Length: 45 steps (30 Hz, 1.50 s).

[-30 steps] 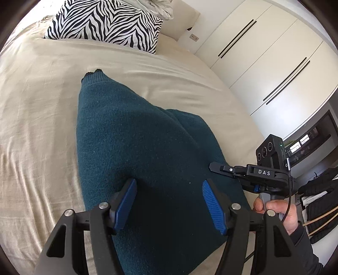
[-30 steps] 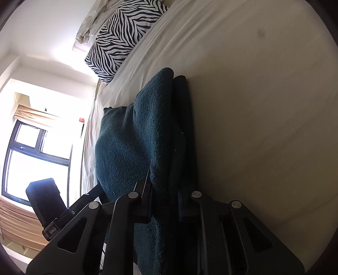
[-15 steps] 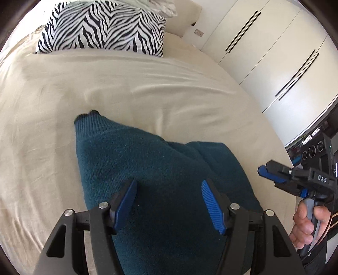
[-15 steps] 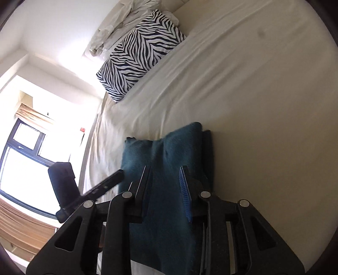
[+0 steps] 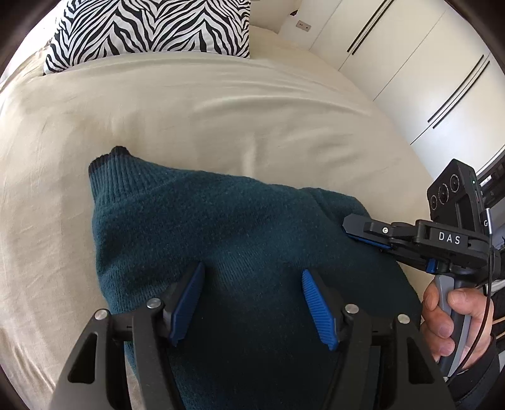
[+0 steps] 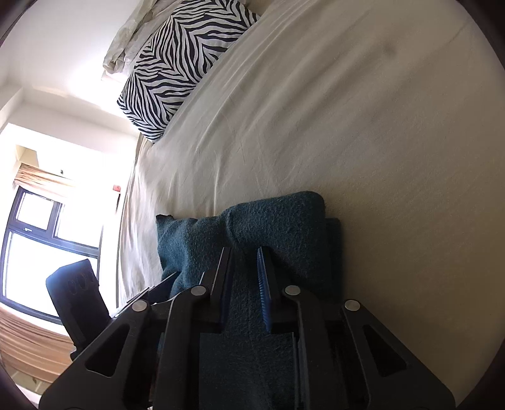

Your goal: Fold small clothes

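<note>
Sweater [image 5: 236,236] of dark teal knit lies bunched on the cream bed sheet [image 5: 221,110], filling the lower middle of the left wrist view, its ribbed cuff pointing toward the upper left. The left gripper [image 5: 252,271] hangs over it at the bottom centre with its jaws spread wide, the blue pads clear of the knit. At the right edge a hand [image 5: 448,318] holds the right gripper [image 5: 347,222], whose jaws have just been closing and now stand narrow, pinching a raised fold at the sweater's right border. A zebra pillow [image 5: 151,28] sits at the top left, well apart from the garment.
</note>
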Tool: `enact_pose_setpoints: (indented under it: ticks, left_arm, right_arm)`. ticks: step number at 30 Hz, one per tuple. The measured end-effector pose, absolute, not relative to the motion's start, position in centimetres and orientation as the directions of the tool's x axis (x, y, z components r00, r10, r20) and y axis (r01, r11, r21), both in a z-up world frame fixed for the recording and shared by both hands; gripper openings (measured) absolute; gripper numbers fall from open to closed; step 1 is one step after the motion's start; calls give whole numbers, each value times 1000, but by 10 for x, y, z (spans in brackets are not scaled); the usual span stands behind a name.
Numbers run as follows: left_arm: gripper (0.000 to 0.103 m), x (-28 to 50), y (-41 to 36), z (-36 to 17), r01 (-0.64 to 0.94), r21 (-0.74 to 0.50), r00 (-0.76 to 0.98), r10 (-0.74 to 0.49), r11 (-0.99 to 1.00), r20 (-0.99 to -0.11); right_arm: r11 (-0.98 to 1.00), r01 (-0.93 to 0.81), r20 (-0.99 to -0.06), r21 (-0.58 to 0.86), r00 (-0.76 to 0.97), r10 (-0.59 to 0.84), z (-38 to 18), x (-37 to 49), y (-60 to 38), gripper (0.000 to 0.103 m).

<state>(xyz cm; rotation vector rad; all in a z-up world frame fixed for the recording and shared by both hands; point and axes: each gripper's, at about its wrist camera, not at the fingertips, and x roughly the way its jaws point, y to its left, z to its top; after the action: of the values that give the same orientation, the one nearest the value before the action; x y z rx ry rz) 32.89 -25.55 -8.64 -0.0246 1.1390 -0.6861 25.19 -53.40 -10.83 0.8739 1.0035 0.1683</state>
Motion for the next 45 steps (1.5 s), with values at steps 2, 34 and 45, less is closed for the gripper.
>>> enact_pose_setpoints:
  ticks: [2, 34, 45]
  left_arm:
    - [65, 327, -252, -81, 479, -366, 238, -519, 798, -821]
    - [57, 206, -220, -70, 546, -310, 273, -515, 779, -813]
    - [73, 187, -205, -41, 551, -246, 340, -484, 797, -807]
  right_arm:
    - [663, 275, -678, 696, 556, 481, -100, 245, -535, 10]
    - [629, 185, -611, 755, 549, 571, -84, 47, -516, 19]
    - [635, 258, -621, 728, 641, 451, -58, 55, -562, 70]
